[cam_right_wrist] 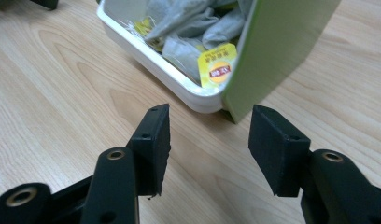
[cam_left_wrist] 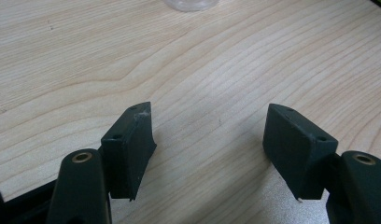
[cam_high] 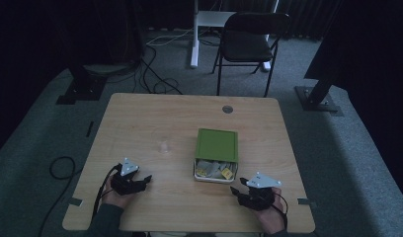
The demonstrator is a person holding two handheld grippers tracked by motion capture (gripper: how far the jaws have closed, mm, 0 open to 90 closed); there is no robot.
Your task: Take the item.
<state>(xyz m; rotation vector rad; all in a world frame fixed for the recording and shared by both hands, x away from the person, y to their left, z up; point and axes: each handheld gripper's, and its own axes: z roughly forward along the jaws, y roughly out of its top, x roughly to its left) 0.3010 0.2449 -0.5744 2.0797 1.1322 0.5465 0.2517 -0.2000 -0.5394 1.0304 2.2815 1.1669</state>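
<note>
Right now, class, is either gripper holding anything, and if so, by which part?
Nothing is held. The left gripper is open over bare table; the right gripper is open just short of the box corner.

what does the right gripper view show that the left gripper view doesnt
Right gripper view: a white box of tea bags, one with a yellow tag, and a green lid partly covering the box, just ahead of the open right gripper.

Left gripper view: the base of a clear object at the top edge, too cropped to identify, well ahead of the open left gripper.

Both: the wooden table and a pair of black jaws spread apart, holding nothing.
</note>
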